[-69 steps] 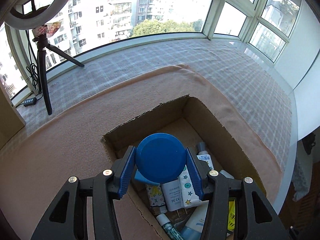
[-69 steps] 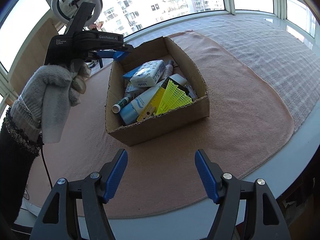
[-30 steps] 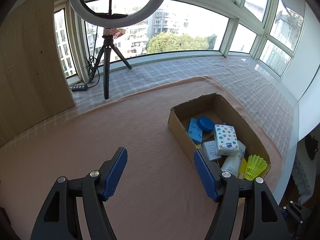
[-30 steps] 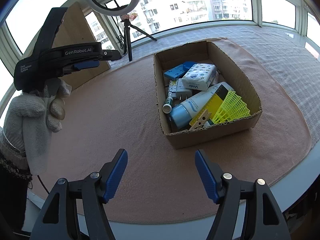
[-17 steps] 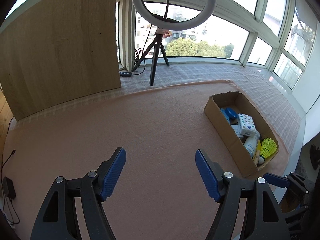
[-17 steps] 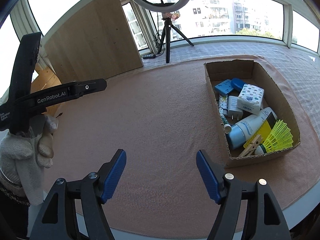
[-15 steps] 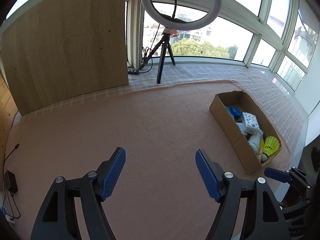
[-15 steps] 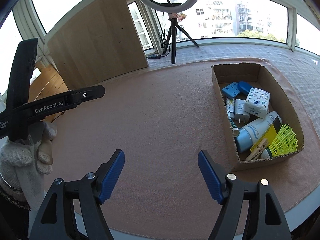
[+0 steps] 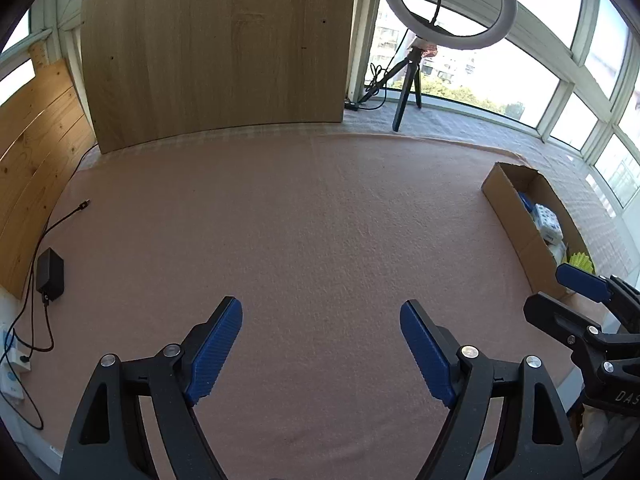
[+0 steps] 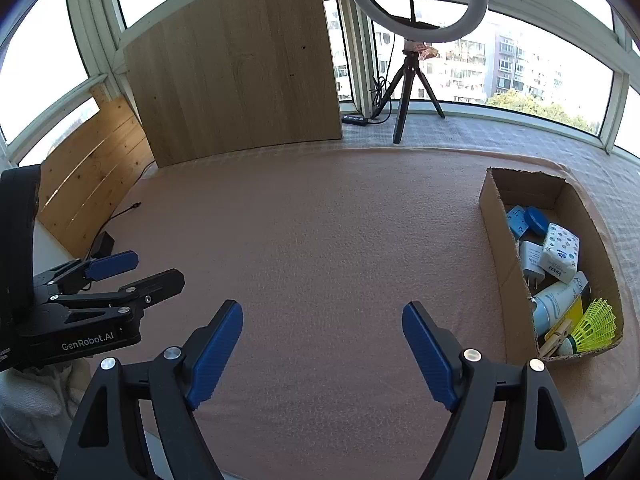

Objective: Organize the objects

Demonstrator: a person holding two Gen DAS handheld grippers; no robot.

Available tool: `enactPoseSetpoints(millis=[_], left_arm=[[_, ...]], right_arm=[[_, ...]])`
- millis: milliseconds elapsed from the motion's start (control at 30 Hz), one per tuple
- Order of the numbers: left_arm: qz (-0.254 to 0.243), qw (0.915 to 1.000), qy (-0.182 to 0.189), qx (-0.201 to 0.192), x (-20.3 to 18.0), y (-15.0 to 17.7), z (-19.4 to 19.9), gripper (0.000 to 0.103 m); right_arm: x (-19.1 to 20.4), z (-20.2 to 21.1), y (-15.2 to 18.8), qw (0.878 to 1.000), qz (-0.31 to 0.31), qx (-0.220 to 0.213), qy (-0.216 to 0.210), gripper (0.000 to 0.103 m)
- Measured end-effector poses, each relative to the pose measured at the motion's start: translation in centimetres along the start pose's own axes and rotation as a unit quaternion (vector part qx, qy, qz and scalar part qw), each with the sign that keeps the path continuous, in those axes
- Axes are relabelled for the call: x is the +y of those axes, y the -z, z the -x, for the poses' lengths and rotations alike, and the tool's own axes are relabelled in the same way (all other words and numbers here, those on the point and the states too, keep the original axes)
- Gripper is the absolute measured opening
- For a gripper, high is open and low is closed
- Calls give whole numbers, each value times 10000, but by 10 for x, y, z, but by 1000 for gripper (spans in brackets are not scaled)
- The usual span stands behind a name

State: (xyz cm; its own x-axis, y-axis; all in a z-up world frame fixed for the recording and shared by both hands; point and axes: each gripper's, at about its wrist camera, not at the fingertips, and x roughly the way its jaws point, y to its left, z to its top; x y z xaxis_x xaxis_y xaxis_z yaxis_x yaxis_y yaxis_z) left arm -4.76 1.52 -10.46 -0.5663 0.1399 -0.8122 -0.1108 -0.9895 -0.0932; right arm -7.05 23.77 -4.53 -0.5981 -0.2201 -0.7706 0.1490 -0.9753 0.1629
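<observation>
While both sets of jaws have just been widening with nothing between them, the left gripper (image 9: 321, 338) and right gripper (image 10: 322, 338) hang spread over bare pink felt mat (image 10: 320, 220). At the right edge of the right wrist view sits the cardboard box (image 10: 505, 256), holding a yellow shuttlecock (image 10: 596, 326), a tissue pack (image 10: 560, 252), a blue lid (image 10: 537, 220) and what looks like a lotion tube (image 10: 554, 304).

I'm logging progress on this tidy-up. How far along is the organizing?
It looks close to done. The cardboard box holds the blue round lid, tissue pack and yellow shuttlecock. The left gripper and right gripper are open and empty. No loose items show on the pink cloth.
</observation>
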Motion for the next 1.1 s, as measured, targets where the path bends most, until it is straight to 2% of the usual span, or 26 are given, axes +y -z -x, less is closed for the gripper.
enactPoseSetpoints(millis=[500, 1100], left_arm=[[195, 9995, -249, -86, 24, 12, 21, 86], [249, 9994, -245, 33, 27, 15, 11, 90]], right_arm=[[22, -4, 3, 10000, 8, -2, -30, 79], [24, -6, 7, 10000, -18, -8, 51, 79]])
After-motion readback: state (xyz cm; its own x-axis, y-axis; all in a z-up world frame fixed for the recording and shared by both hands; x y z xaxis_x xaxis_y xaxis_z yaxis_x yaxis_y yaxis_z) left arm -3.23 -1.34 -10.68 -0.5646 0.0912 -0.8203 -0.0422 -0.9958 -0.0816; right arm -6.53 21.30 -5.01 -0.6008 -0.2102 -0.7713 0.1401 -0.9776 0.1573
